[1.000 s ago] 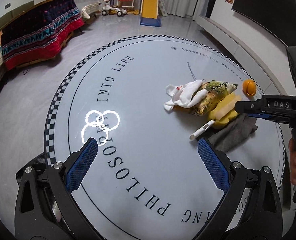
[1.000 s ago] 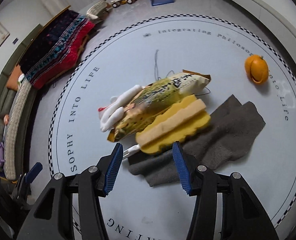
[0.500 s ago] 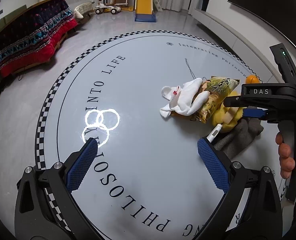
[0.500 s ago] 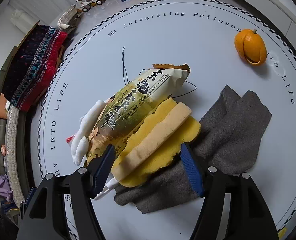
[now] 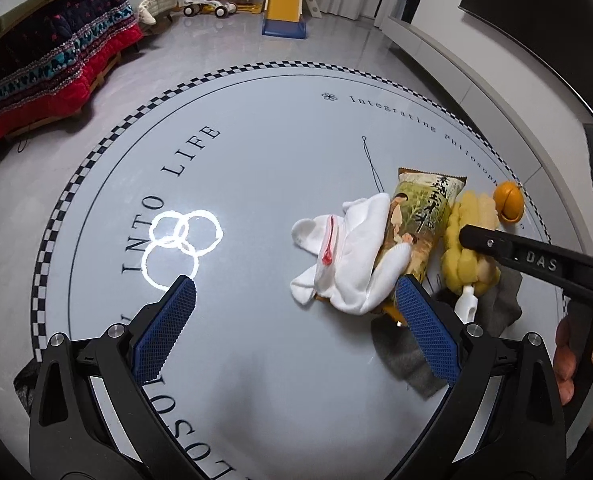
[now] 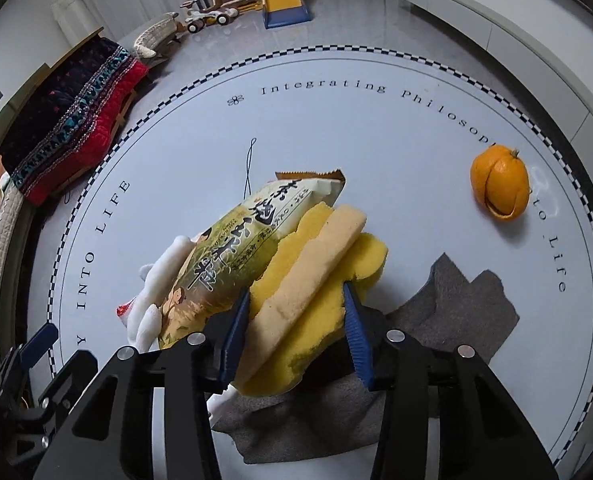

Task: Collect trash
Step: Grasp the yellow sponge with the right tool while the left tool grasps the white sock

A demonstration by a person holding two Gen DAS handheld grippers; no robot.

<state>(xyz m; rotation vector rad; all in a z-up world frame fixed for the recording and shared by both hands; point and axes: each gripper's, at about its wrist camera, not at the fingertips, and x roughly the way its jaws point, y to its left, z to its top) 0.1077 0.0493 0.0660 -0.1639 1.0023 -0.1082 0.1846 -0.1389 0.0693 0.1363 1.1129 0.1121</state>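
Observation:
On the round white table (image 5: 276, 140) lies a pile: a white sock (image 5: 348, 264), a green snack wrapper (image 5: 420, 220), a yellow sponge (image 5: 468, 216), a grey cloth (image 5: 404, 356) and a white tube (image 5: 468, 300). An orange peel (image 5: 508, 200) sits apart at the right. My left gripper (image 5: 294, 284) is open, low over the table just short of the sock. My right gripper (image 6: 296, 300) straddles the sponge (image 6: 308, 264); its jaws are closing and the pads press into the sponge's sides. The wrapper (image 6: 248, 248) leans against the sponge's left.
A thin dark thread (image 6: 249, 168) lies behind the wrapper. The peel (image 6: 500, 180) is near the table's right rim. A sofa with a red and dark blanket (image 5: 48, 80) stands left, a toy slide (image 5: 284, 4) far back. A hand (image 5: 576, 356) holds the right gripper.
My left gripper has come closer to the sock and pile. My right gripper has moved forward over the sponge, widened, then narrowed onto it.

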